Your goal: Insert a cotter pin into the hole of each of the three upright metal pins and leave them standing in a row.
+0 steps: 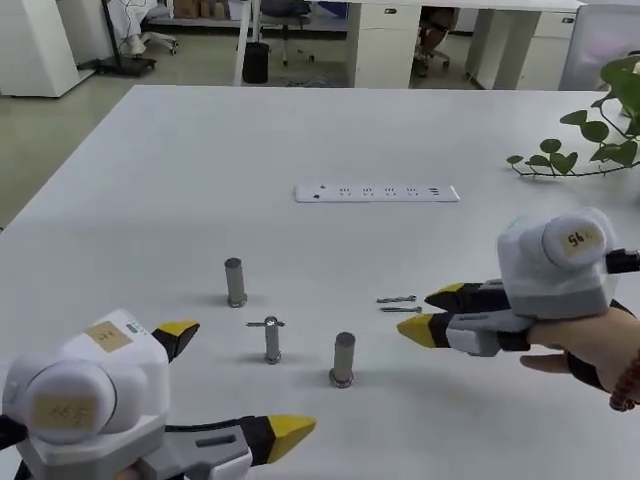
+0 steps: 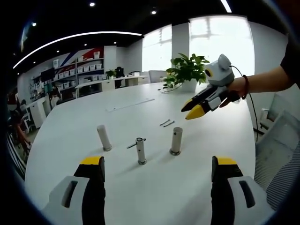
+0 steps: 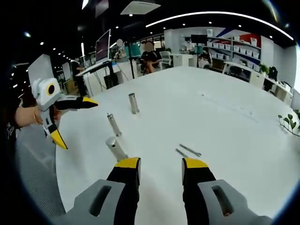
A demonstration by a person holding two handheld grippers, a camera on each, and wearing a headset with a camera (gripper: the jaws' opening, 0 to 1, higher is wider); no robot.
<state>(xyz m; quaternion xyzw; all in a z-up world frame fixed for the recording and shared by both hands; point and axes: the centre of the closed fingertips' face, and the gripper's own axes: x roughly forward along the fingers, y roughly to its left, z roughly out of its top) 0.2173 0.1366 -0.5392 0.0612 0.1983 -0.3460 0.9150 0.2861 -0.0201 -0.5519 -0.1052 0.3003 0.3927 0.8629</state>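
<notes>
- Two thin loose cotter pins [image 1: 398, 304] lie just left of the right gripper [image 1: 420, 315], which is narrowly parted and empty.
- The left gripper [image 1: 250, 378], at lower left, gapes wide and empty near three smooth cylindrical metal pins [image 1: 343, 360].

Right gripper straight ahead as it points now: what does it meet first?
Probably the two loose cotter pins lying on the table, just ahead of the right gripper, whose jaws are open. Its height above them is unclear, so it may pass over them.
</notes>
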